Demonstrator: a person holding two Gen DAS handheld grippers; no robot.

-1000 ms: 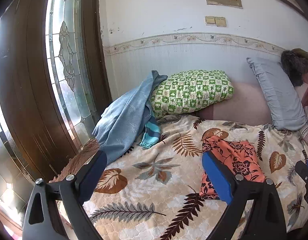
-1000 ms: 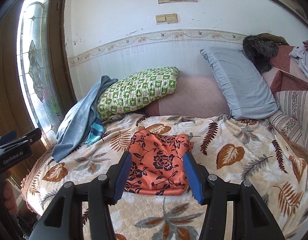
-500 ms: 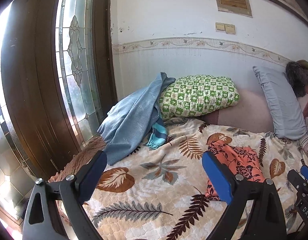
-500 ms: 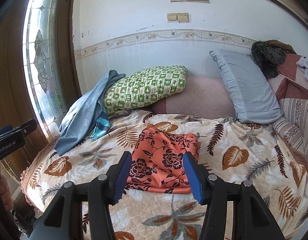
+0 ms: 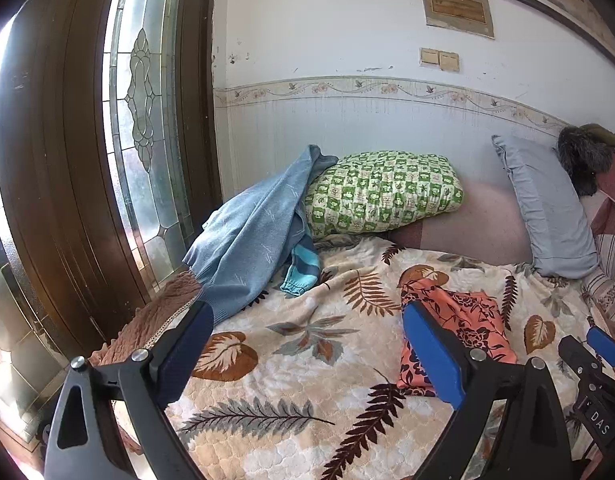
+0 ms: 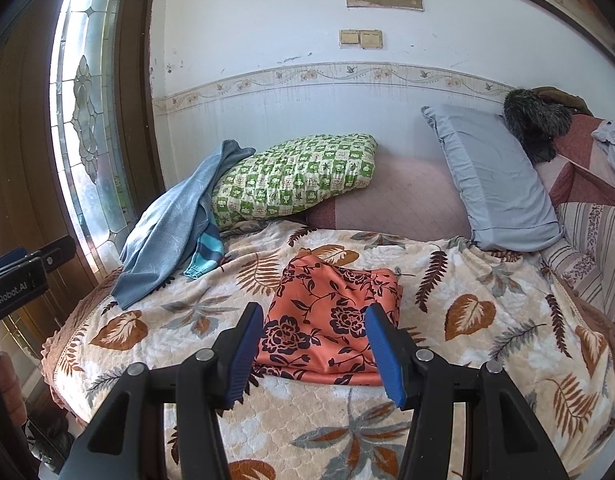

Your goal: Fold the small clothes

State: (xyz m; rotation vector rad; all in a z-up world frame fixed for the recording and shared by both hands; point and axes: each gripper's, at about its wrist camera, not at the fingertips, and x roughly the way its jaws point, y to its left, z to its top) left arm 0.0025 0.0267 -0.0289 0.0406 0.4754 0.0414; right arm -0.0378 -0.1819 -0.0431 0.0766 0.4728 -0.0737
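Right wrist view shows our right gripper [image 6: 315, 350] wide and empty over the folded orange cloth [image 6: 333, 320] at six o'clock on the blanket [image 6: 487, 312], so we risk snagging the blanket's pile too.

Green checked pillow [image 6: 293, 182], grey pillow [image 6: 495, 184]

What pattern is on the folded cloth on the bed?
Orange folded cloth with dark floral print, clearest in the right wrist view.

Soft daylight through the leaded glass door panel [image 5: 141, 128], glare blown white at its lower edge, bed evenly lit, sharp focus, fisheye bending, dark vignetted corners
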